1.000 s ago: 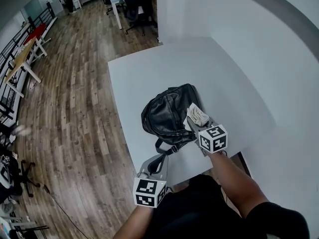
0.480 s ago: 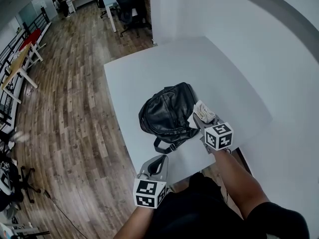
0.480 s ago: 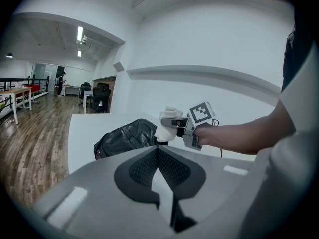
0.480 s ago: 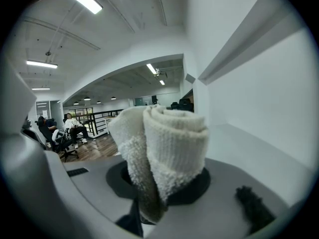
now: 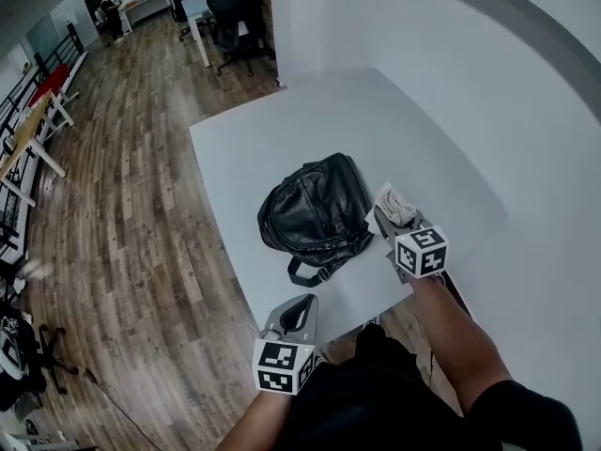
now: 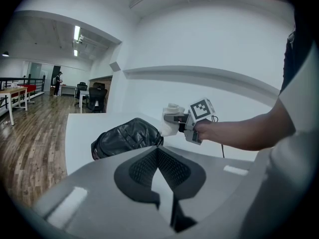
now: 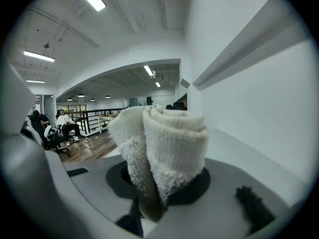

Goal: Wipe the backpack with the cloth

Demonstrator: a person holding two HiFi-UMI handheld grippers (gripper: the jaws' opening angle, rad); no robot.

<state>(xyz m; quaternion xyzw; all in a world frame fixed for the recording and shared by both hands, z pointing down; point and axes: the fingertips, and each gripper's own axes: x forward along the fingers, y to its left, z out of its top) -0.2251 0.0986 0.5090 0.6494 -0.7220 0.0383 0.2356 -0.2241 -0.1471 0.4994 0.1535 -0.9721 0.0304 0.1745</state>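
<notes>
A black leather backpack point(image 5: 315, 212) lies on the white table point(image 5: 282, 134), its strap point(image 5: 315, 272) trailing toward the front edge. My right gripper point(image 5: 392, 216) is shut on a rolled white cloth point(image 5: 396, 205), just off the bag's right side and slightly above the table. In the right gripper view the cloth point(image 7: 164, 148) fills the space between the jaws. My left gripper point(image 5: 291, 316) hangs at the table's front edge, short of the bag, shut with nothing in it. The left gripper view shows the backpack point(image 6: 127, 136) and the cloth point(image 6: 171, 124) beyond its closed pads point(image 6: 144, 168).
A white wall point(image 5: 488, 83) borders the table at the right and back. Wooden floor point(image 5: 122, 205) lies to the left, with office chairs point(image 5: 235, 7) and desks far off. The table's front edge point(image 5: 329, 322) runs right by my left gripper.
My right gripper has carried the cloth rightward, from the backpack's right face to just beside it. The left gripper has stayed where it was.
</notes>
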